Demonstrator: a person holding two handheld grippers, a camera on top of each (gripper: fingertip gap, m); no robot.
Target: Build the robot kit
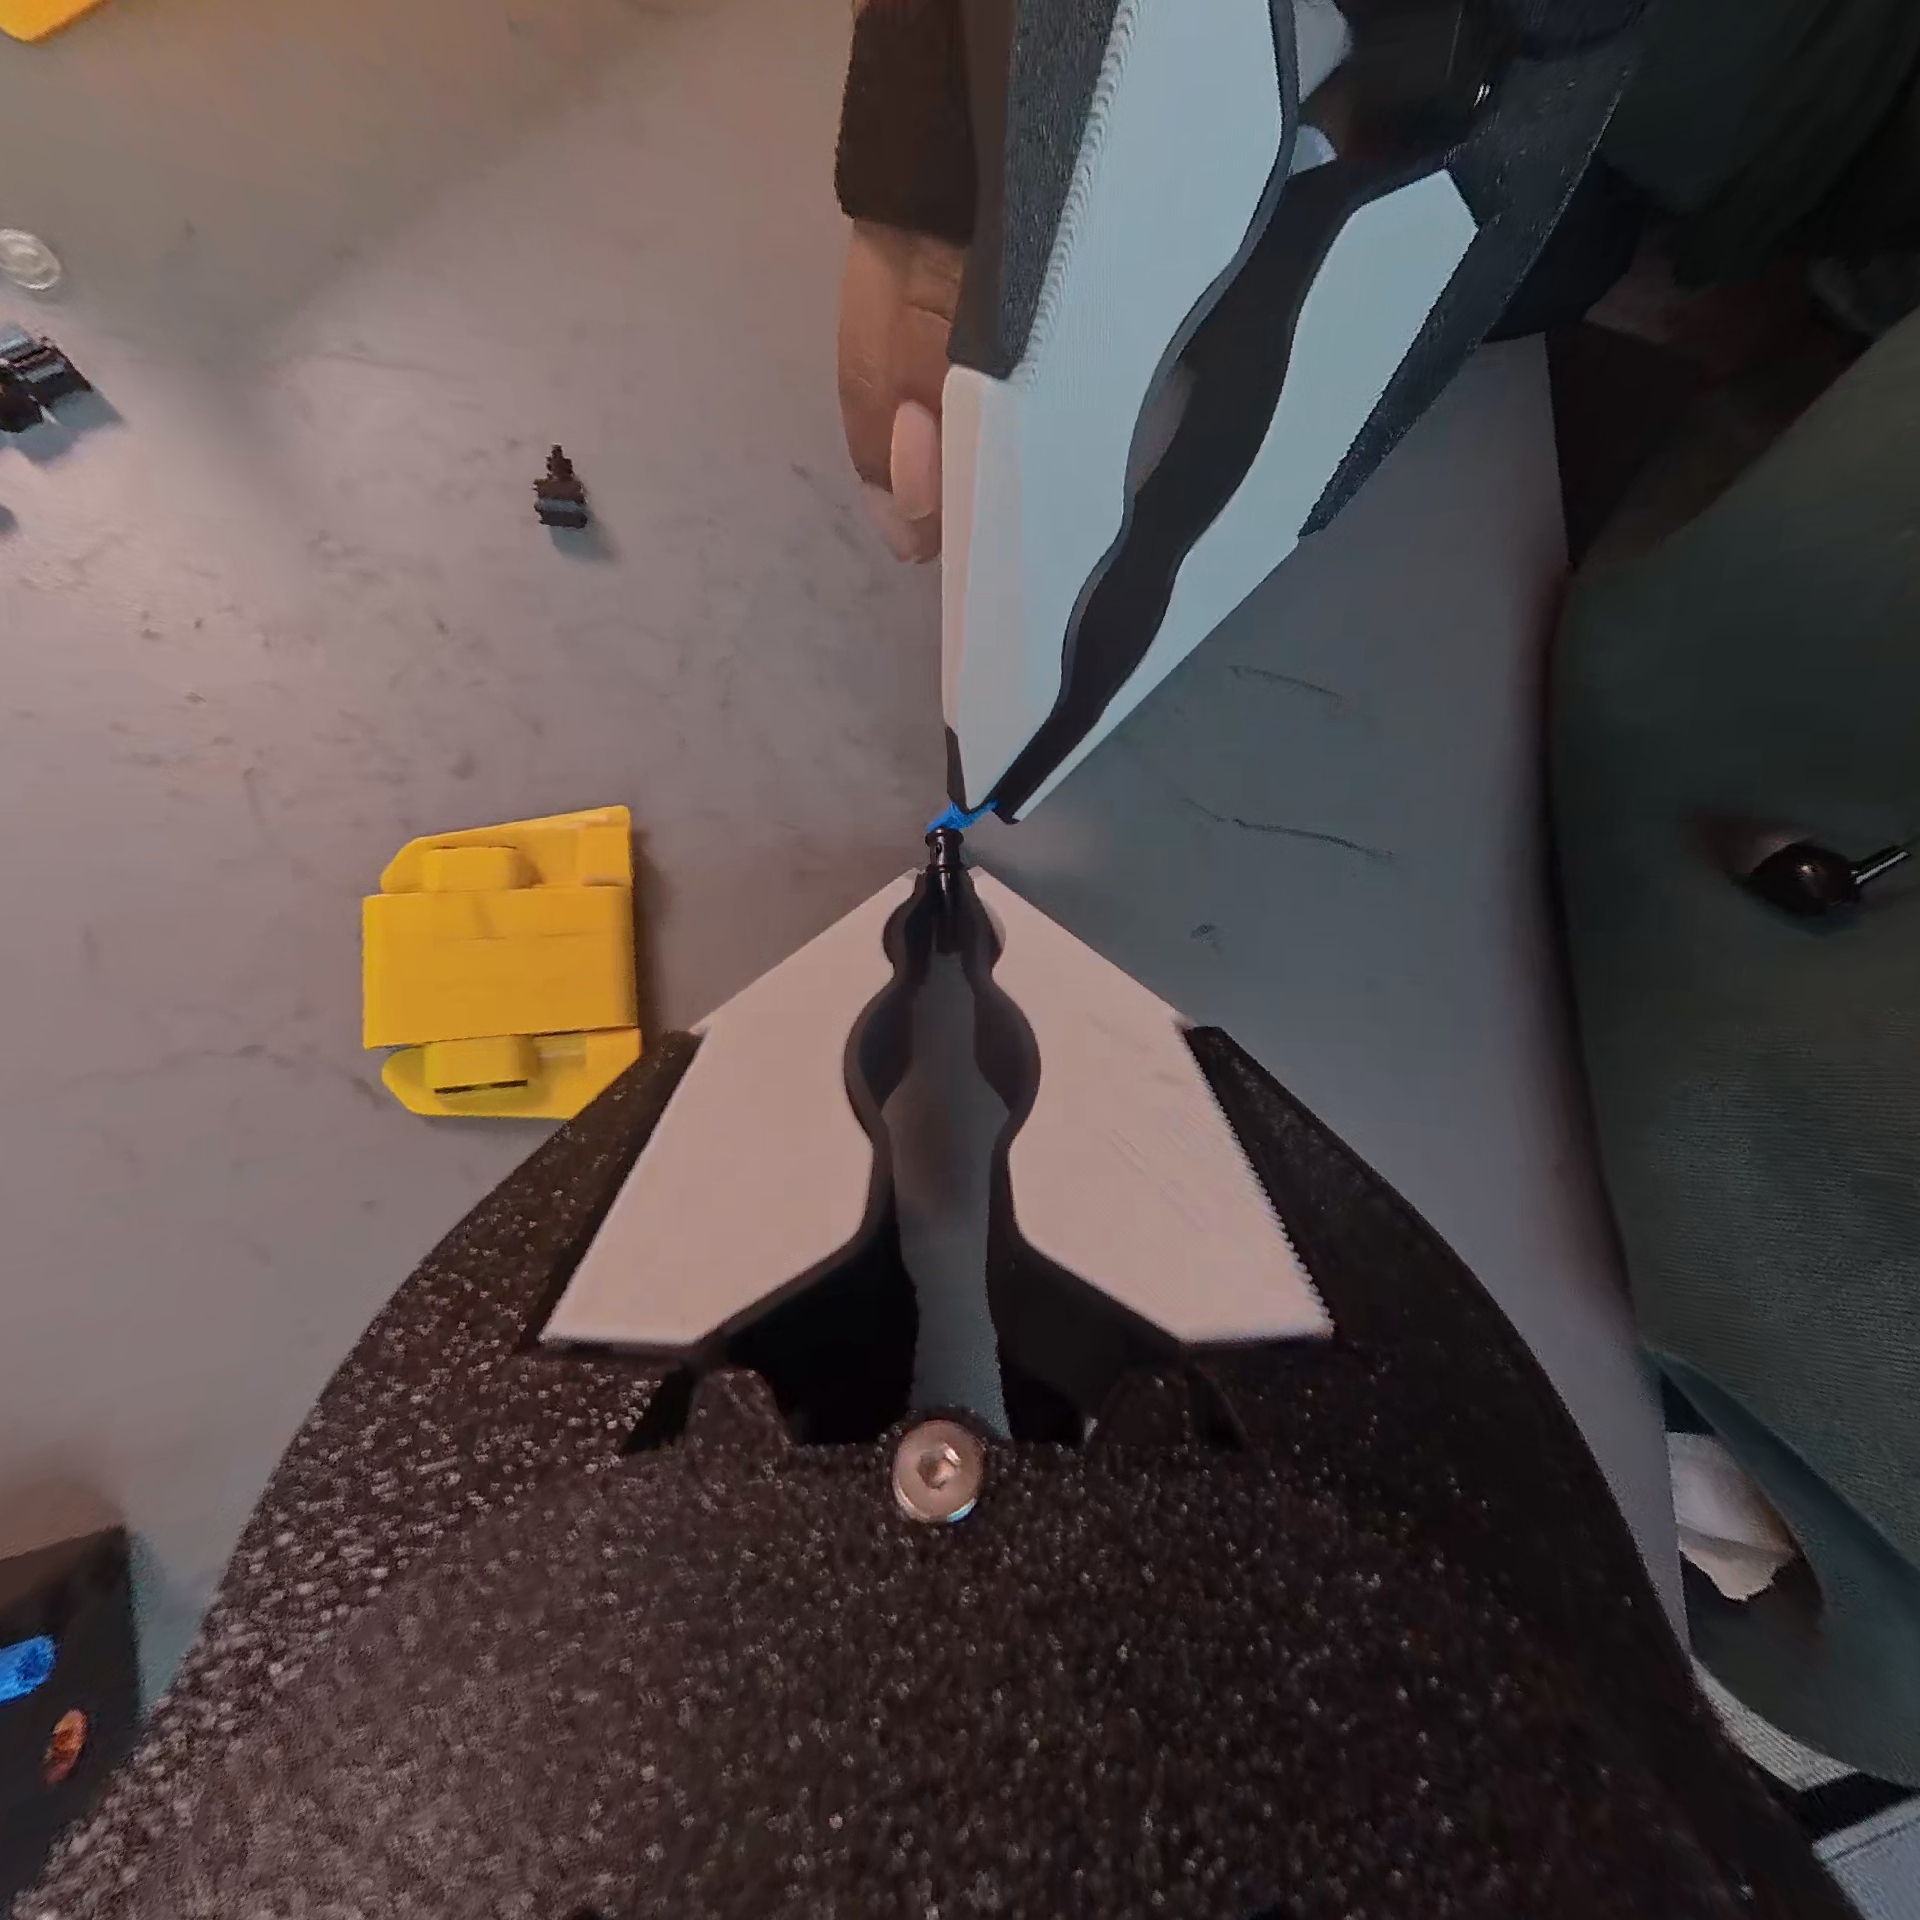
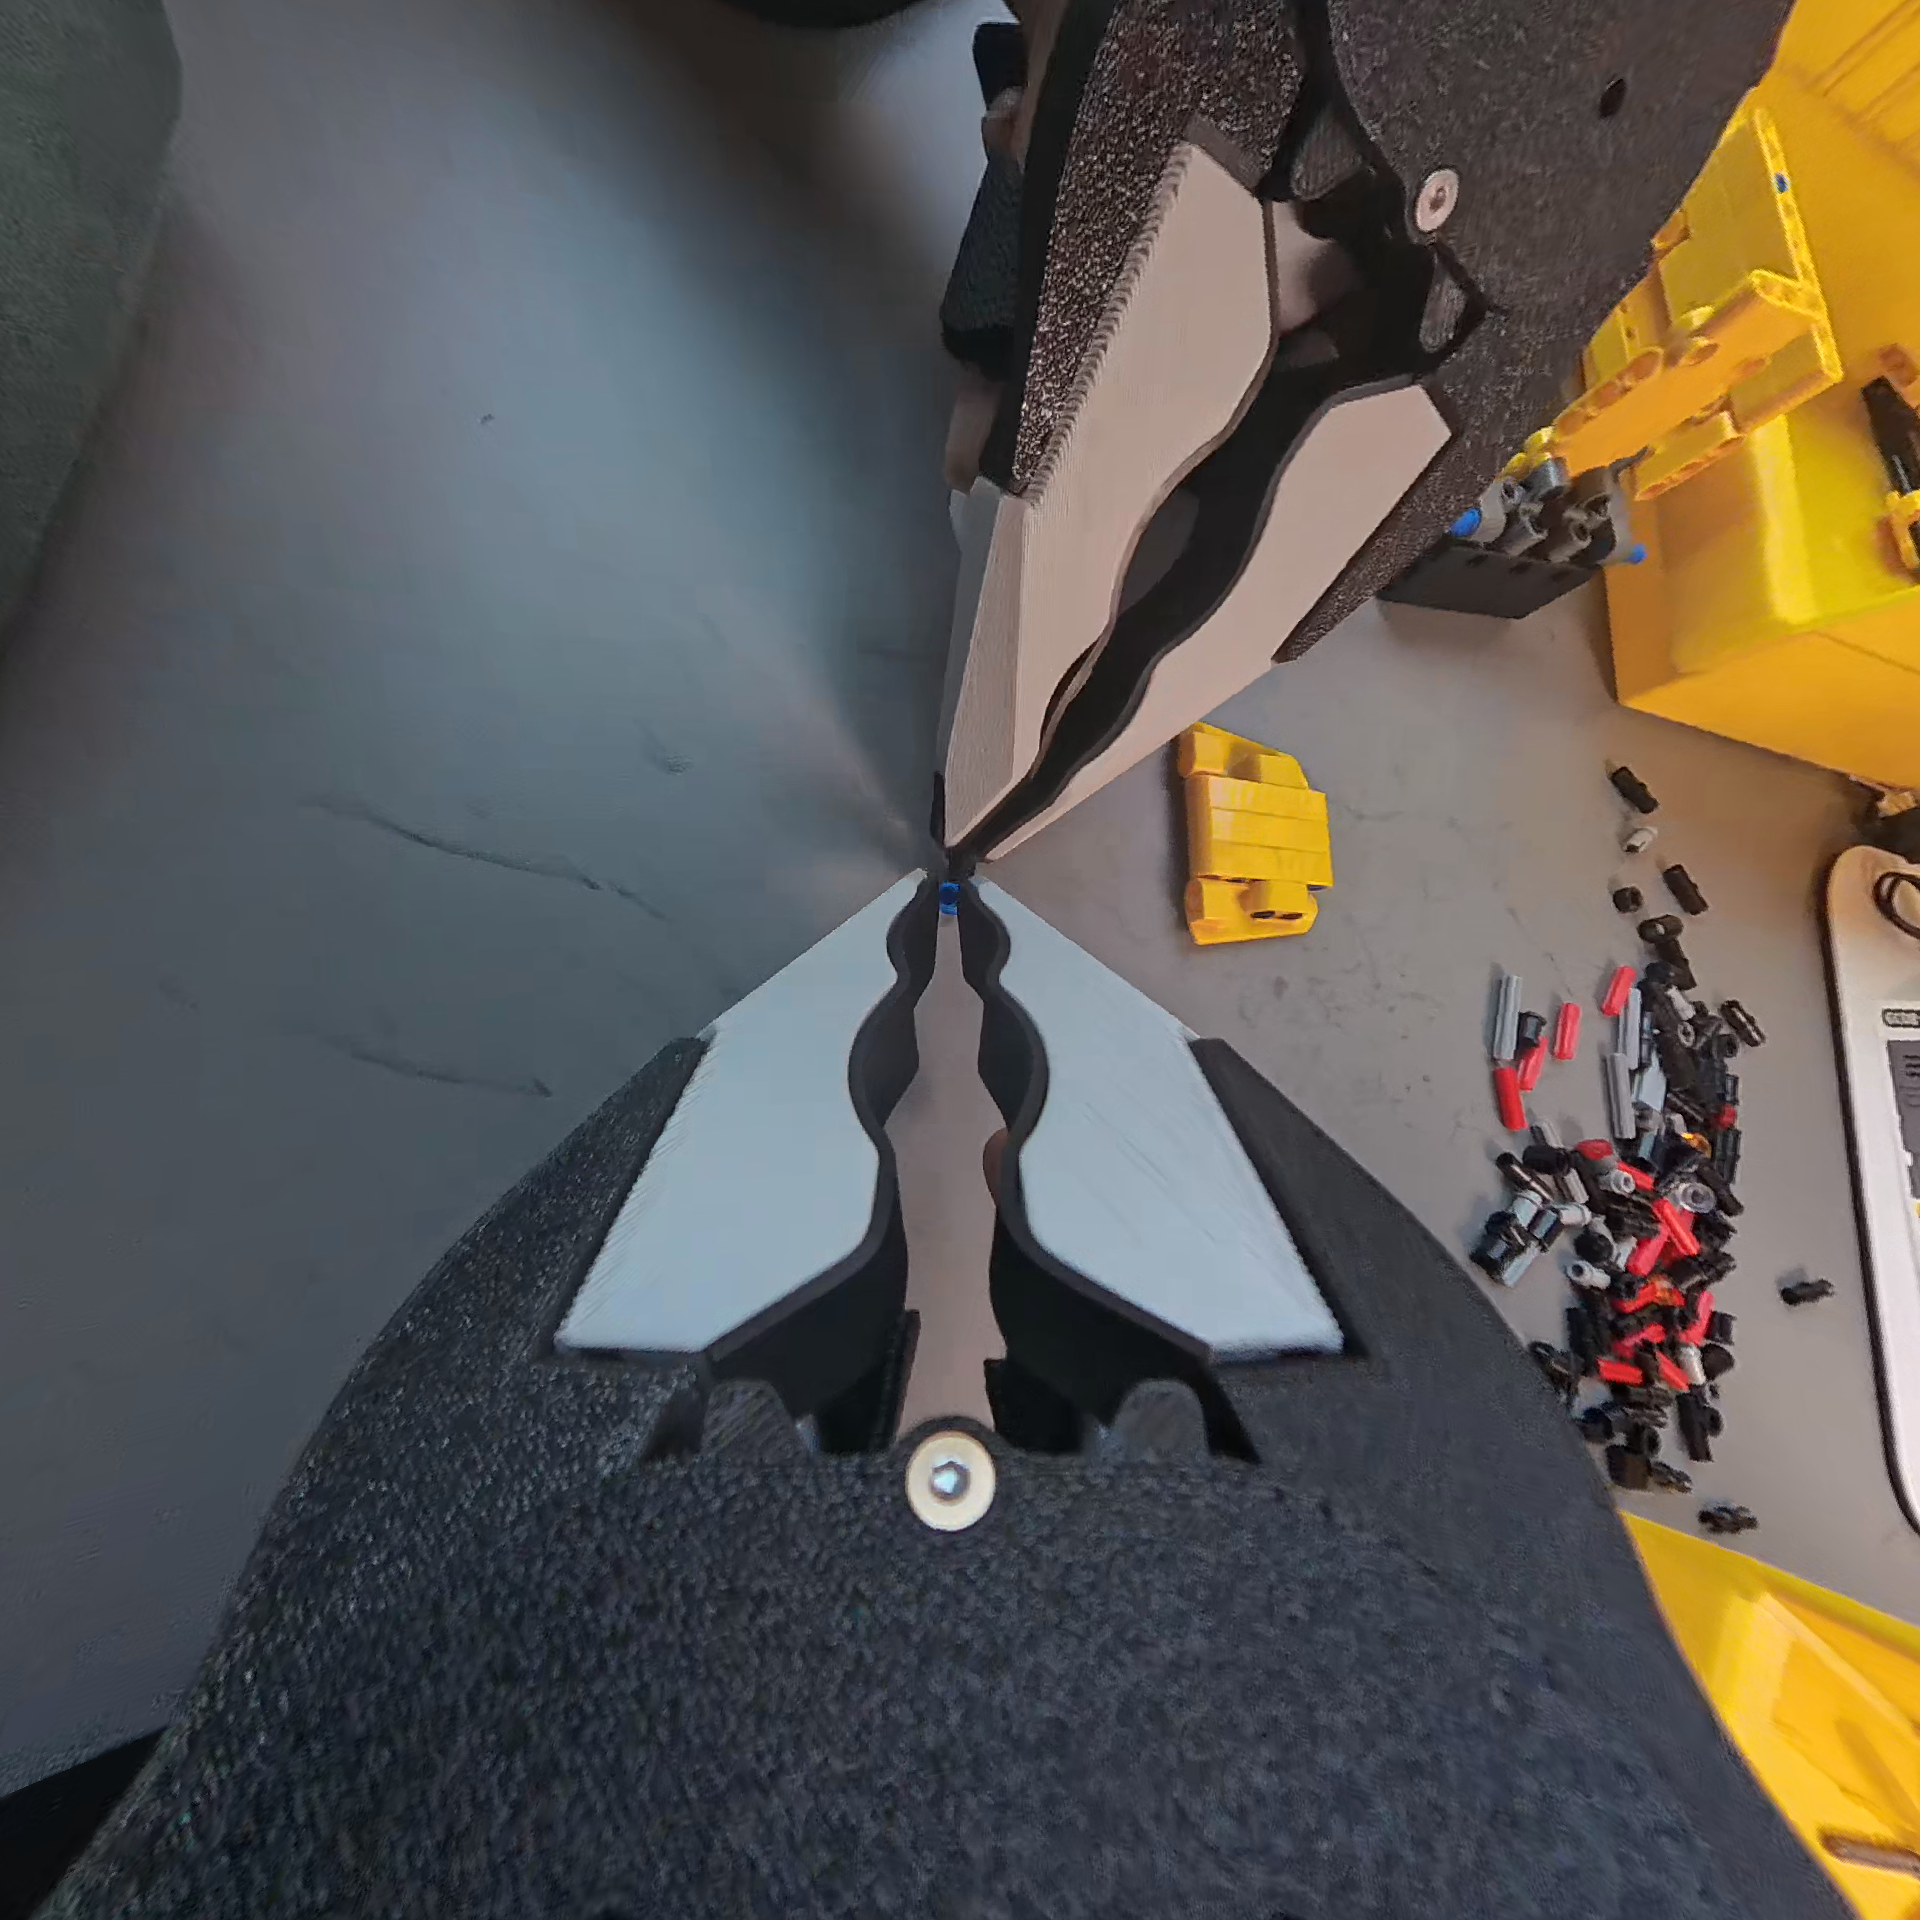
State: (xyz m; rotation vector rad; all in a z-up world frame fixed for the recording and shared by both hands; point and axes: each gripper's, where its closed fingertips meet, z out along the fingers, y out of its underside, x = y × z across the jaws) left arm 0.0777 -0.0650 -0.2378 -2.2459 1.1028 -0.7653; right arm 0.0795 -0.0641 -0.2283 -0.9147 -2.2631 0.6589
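Left claw (image 1: 943, 883) and right claw (image 2: 948, 896) tip to tip over the grey tabletop (image 1: 312, 644), yellow block (image 1: 499, 961) just beside the left claw, heap of small black, red and grey pegs (image 2: 1631, 1236) and yellow bin (image 2: 1787, 582) crowding the far side, bare tabletop between block and heap.

The left gripper (image 1: 943, 894) has pale grey fingers with black lining and speckled black housing. Its pin (image 1: 942, 878) is black; the right gripper (image 2: 948, 896) pinches a blue piece (image 2: 948, 896). A yellow block (image 1: 499, 961) lies on the grey worktop (image 1: 312, 623); the small parts pile (image 2: 1631, 1195) mixes black, red and grey.
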